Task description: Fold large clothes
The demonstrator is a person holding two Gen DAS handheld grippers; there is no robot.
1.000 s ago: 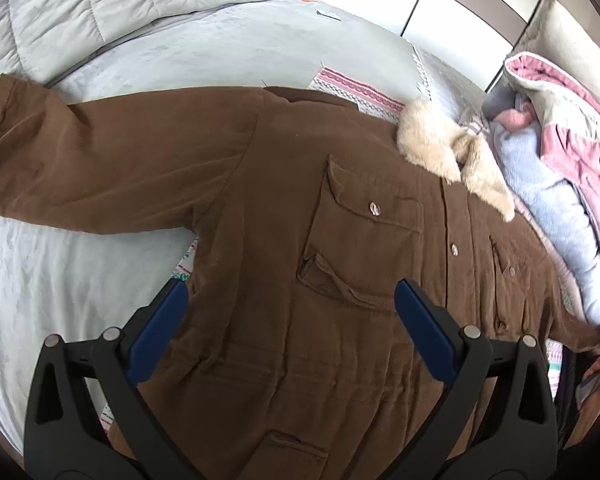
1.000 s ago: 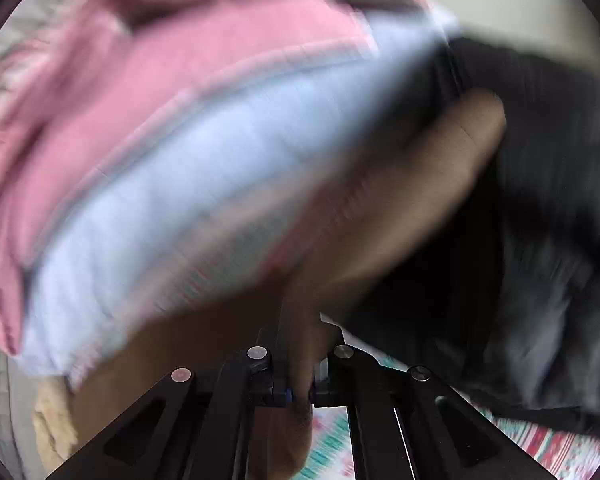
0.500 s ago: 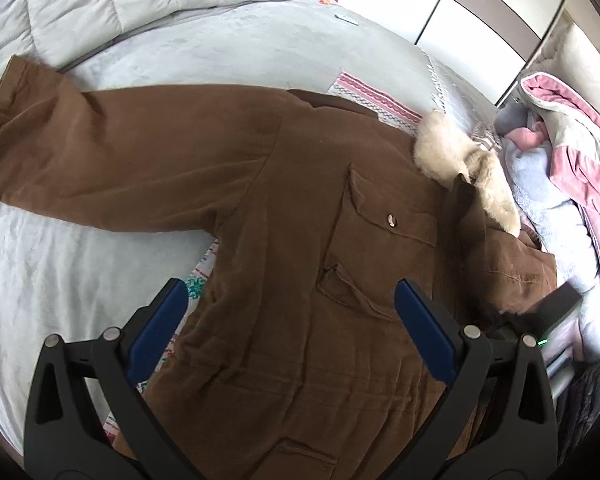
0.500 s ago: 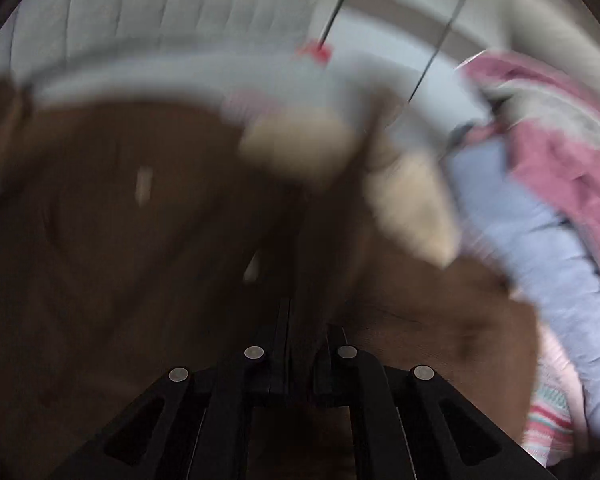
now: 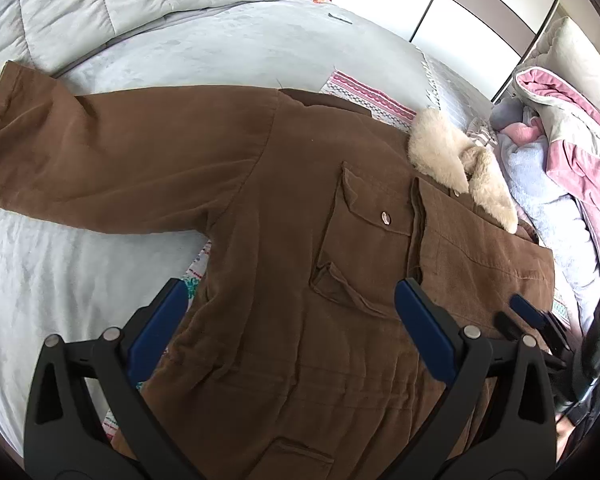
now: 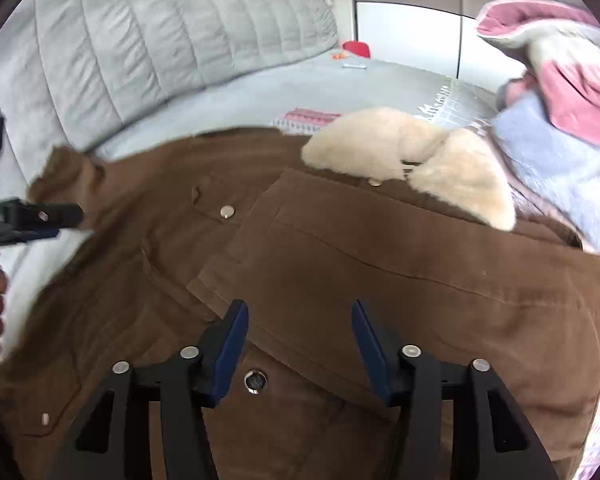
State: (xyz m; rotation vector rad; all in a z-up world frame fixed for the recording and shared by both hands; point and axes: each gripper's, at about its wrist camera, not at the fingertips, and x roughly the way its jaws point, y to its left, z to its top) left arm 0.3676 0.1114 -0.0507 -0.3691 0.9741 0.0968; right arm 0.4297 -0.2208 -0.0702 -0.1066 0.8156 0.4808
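Sleeve-folding underway: brown corduroy jacket (image 5: 284, 216) has one side folded; our left gripper (image 5: 296, 328) and right gripper (image 6: 300, 340), both agape and empty, next take the spread sleeve (image 5: 100, 160).

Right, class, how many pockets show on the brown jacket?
3: a buttoned chest pocket, a slanted pocket just below it, a pocket near the hem. The folded-over side may hide more.

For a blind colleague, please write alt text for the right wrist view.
A brown corduroy jacket with a cream fur collar lies on a grey bed, its right side folded across the front. The open right claw hovers above it, empty.
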